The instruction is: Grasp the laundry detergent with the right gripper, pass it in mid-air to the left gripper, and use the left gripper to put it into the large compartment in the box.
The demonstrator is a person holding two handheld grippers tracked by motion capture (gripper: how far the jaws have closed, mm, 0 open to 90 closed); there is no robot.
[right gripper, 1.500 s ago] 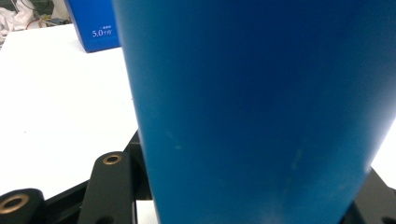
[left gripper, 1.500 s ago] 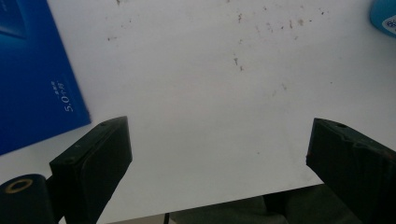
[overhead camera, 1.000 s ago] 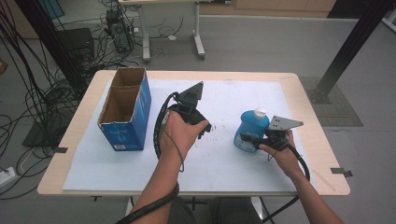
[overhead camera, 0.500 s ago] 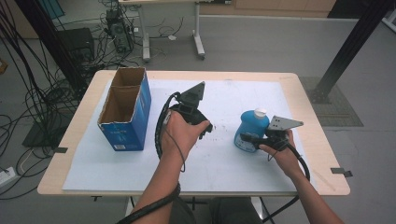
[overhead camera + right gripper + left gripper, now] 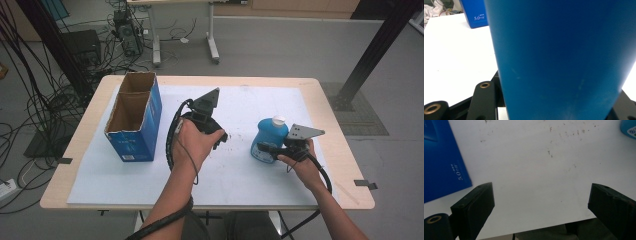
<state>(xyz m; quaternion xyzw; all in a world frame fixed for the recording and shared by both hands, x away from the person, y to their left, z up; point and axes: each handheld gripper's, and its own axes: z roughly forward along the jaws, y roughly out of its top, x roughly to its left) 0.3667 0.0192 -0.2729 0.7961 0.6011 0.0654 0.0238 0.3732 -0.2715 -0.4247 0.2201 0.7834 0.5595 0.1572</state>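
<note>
A blue bottle [image 5: 269,137] with a white cap stands upright on the white sheet at the right. My right gripper [image 5: 263,149] is shut on its lower body from the near side. In the right gripper view the bottle's blue wall [image 5: 559,57] rises close up between the black jaws of the right gripper [image 5: 549,105]. My left gripper [image 5: 216,137] hovers over the middle of the sheet, held in the person's left hand. In the left gripper view the left gripper [image 5: 540,192] is open wide, with only bare white sheet between the jaws.
An open blue cardboard box [image 5: 135,117] stands at the table's left; its side shows as the blue box [image 5: 439,160] and the box [image 5: 474,12] in the gripper views. The white sheet [image 5: 240,105] covers the wooden table [image 5: 345,165]. Cables and desk legs lie on the floor behind.
</note>
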